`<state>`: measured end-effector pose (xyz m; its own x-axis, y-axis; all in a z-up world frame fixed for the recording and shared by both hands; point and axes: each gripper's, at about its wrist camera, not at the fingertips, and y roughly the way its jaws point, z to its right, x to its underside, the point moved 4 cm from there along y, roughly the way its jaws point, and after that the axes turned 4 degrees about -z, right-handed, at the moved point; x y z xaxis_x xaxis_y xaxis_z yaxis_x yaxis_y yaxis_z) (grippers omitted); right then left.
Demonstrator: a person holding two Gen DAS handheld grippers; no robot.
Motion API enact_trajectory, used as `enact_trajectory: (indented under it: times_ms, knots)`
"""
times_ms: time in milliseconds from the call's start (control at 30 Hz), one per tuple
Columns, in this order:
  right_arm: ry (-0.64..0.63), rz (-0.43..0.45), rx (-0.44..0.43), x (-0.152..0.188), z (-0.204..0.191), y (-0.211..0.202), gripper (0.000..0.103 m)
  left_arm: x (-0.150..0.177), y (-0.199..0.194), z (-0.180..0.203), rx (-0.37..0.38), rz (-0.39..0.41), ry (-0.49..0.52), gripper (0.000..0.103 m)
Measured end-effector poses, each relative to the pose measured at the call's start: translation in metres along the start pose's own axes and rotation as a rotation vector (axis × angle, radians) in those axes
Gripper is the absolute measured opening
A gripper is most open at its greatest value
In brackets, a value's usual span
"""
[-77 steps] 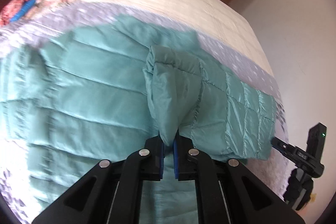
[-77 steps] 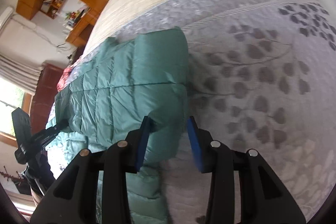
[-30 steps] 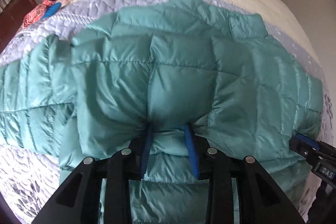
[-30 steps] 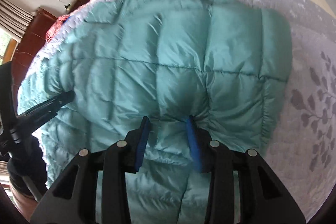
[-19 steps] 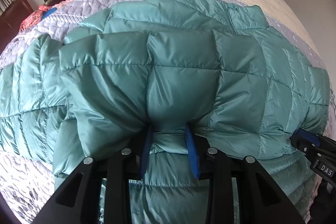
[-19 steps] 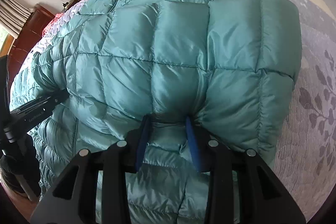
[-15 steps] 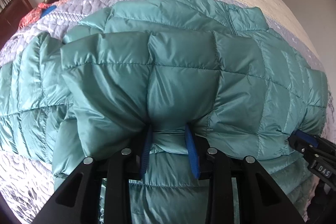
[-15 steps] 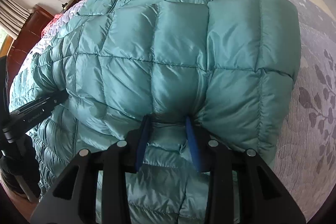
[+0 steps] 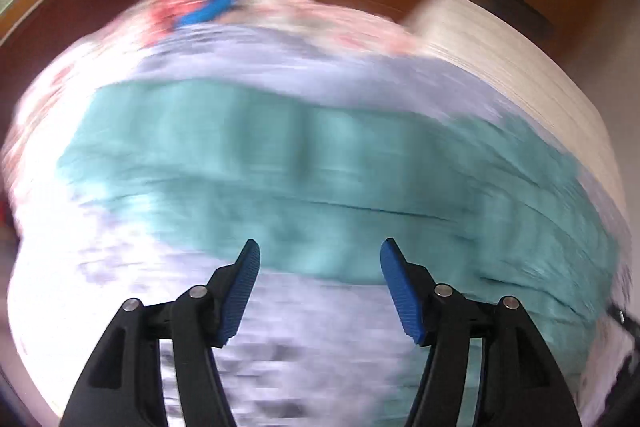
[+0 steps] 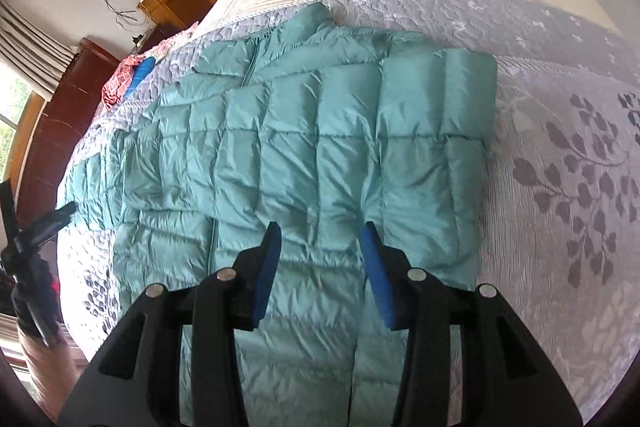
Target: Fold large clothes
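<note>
Hovering above the bed, the right gripper [image 10: 320, 233] has its jaws parting, nothing pinched between them. The left gripper [image 9: 320, 253] is also opening, empty, over the quilt [image 9: 280, 339]. Beyond lies the teal puffer jacket [image 10: 320, 147], spread flat with one side folded over. It appears light, soft, springy and slippery. Grip thick quilted edges or the hem, not the smooth panels.
</note>
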<state>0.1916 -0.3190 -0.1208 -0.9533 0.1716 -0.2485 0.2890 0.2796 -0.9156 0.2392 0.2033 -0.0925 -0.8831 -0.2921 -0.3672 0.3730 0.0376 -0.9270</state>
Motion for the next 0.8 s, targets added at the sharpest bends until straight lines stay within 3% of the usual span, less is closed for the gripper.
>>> enact_trajectory:
  times_ms: [167,333,500,700,800]
  knots:
    - [0.007,-0.012,0.022,0.004,-0.001,0.006,0.042,-0.005,0.003,-0.129,-0.039,0.0,-0.268,0.063]
    - [0.026,-0.039,0.093,0.006,0.004,0.02,0.042,-0.013,0.016,-0.2,0.066,0.019,-0.459,0.063]
    - [0.042,-0.067,0.125,0.013,0.009,0.031,0.042,-0.022,0.026,-0.229,0.118,0.035,-0.525,0.063]
    - [0.068,-0.082,0.141,0.018,0.017,0.036,0.042,-0.033,0.041,-0.237,0.148,0.045,-0.568,0.062]
    - [0.073,-0.089,0.147,0.019,0.019,0.039,0.042,-0.044,0.043,-0.238,0.154,0.061,-0.571,0.042]
